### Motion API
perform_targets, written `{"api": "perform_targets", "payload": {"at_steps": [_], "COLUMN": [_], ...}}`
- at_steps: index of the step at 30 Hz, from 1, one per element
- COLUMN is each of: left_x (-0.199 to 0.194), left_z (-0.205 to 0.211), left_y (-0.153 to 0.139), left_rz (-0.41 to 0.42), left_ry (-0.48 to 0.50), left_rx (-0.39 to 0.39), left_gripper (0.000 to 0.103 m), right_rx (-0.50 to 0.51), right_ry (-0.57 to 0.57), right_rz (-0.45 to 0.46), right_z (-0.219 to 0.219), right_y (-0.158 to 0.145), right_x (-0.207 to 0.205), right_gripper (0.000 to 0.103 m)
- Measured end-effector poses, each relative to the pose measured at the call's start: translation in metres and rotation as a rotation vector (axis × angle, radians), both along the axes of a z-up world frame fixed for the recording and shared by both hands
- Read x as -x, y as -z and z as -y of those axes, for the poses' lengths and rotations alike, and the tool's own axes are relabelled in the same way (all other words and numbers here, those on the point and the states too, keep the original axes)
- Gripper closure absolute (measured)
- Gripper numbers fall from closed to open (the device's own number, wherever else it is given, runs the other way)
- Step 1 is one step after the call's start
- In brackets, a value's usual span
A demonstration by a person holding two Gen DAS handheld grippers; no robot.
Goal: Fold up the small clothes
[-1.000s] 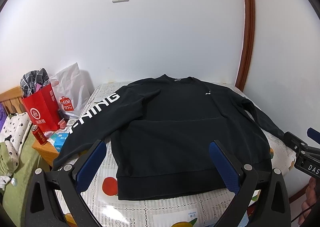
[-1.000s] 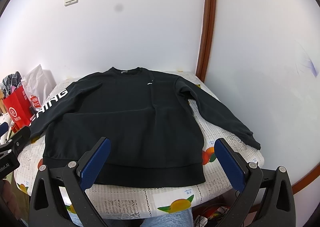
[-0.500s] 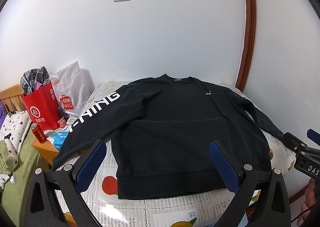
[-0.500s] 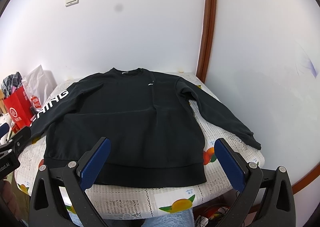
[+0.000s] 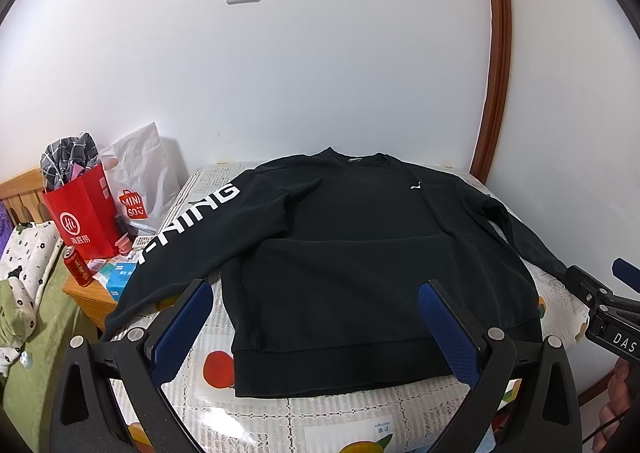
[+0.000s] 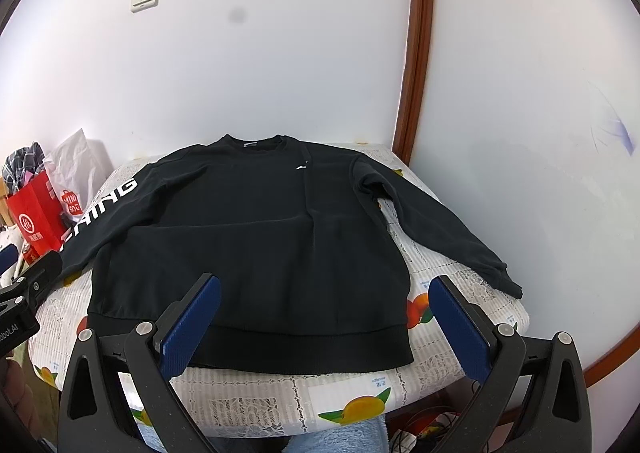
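- Black sweatshirt [image 5: 360, 245] lies face up and flat on the table [image 6: 460, 285], which has a fruit-print cloth. Collar at the far side by the wall, hem band along the near edge.
- Lettered sleeve [image 5: 188, 225] runs off the left edge of the table toward the red bag [image 5: 80, 213]; plain sleeve [image 6: 432, 225] angles out to the right, cuff at the table's right edge.
- Left gripper [image 5: 316, 325]: blue pads spread wide, nothing between them, hovering above the near hem, left of centre.
- Right gripper [image 6: 326, 321]: likewise wide apart and empty, above the hem band. Neither touches cloth.
- Judgement: no fold made yet; the step in hand looks like the approach to a first grasp.
- To do it well: bring the sleeves in first. Pinch each near the cuff, lift just clear of the cloth, lay it across the chest so the body becomes a clean rectangle.
- The left sleeve hangs over the edge, so gather it before it drags on the clutter by the bag.
- A diagonal crease runs below the chest logo [image 6: 303, 167]; smooth it outward before folding or it will be set in.
- Take only the top layer where a sleeve overlaps the body; close the pads fully on the fabric before lifting.
- Against a second ago: almost nothing differs. Sweatshirt, sleeves and bag sit the same; both grippers remain spread, with only a slight drift of view.
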State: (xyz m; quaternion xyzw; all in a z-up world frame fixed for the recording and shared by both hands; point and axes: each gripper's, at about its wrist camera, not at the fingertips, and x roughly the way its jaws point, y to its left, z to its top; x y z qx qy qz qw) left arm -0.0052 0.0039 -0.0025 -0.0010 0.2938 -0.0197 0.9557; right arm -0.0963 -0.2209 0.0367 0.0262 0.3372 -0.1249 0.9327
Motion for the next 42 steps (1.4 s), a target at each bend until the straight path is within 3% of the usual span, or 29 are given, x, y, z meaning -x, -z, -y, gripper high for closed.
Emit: {"api": "perform_targets", "payload": {"at_steps": [28, 34, 42], "left_x": [-0.005, -0.025, -0.059], "left_z": [-0.020, -0.036, -0.082], "left_y": [0.000, 0.016, 0.066], "left_rz": [0.020, -0.013, -0.129], "left_ry": [-0.023, -0.053, -0.131], "left_rx": [0.012, 0.035, 0.122], "left_gripper": [0.000, 0.000, 0.000], "right_rx": [0.008, -0.003, -0.037], "right_ry": [-0.018, -0.060, -0.066], "right_rz": [-0.004, 0.003, -0.026], "right_z": [-0.007, -0.012, -0.005], "right_y": [-0.001, 0.008, 0.046], "right_x": [-0.012, -0.024, -0.056], "right_gripper": [0.001, 0.001, 0.001]}}
